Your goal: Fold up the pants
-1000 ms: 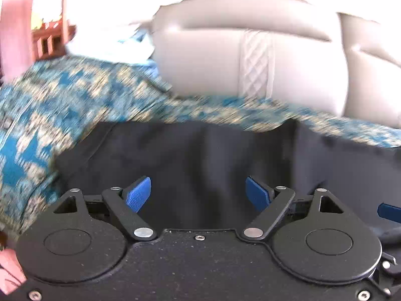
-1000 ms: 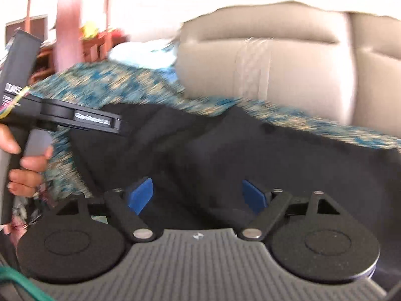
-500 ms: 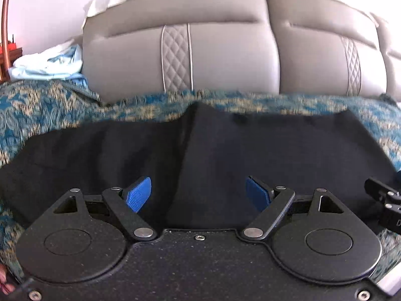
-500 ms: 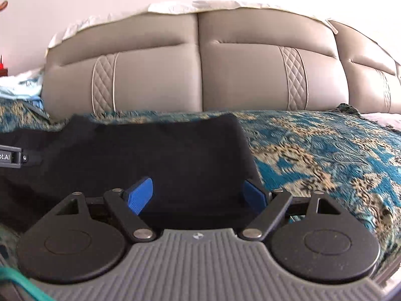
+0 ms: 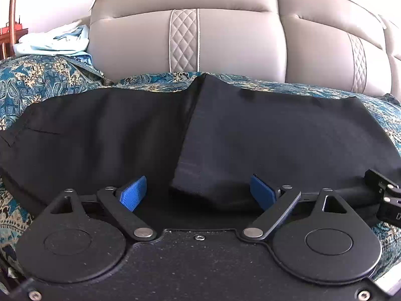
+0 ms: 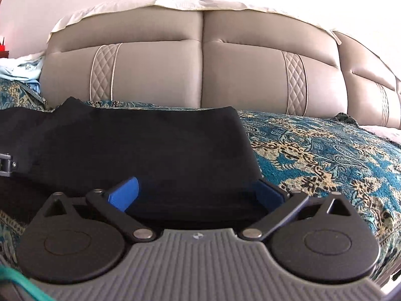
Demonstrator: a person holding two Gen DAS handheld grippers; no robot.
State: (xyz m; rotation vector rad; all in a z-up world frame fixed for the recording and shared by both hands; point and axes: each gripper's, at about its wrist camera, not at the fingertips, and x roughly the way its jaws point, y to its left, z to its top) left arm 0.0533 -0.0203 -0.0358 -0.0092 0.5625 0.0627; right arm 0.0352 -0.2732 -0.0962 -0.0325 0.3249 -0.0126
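Note:
Black pants [image 5: 263,130] lie flat across a teal patterned bedspread [image 5: 37,80], one layer folded over the other with a fold edge running down the middle. My left gripper [image 5: 198,193] hovers low over the near edge of the pants at that fold corner; its jaws are opening and the blue pads do not press the cloth. In the right wrist view the pants [image 6: 150,145] end at a right-hand edge. My right gripper [image 6: 198,195] sits at the near right corner, jaws opening wide, cloth lying between the pads without being pinched.
A grey padded headboard [image 6: 200,70] stands behind the bed. Light blue clothing [image 5: 57,42] is piled at the far left. Bare bedspread [image 6: 325,155] stretches to the right of the pants. Part of the right gripper's body [image 5: 383,198] shows at the right edge of the left wrist view.
Both views swung from the left side of the bed to face the headboard, then moved lower and closer to the pants. Both grippers' pads have spread wider, the right one most.

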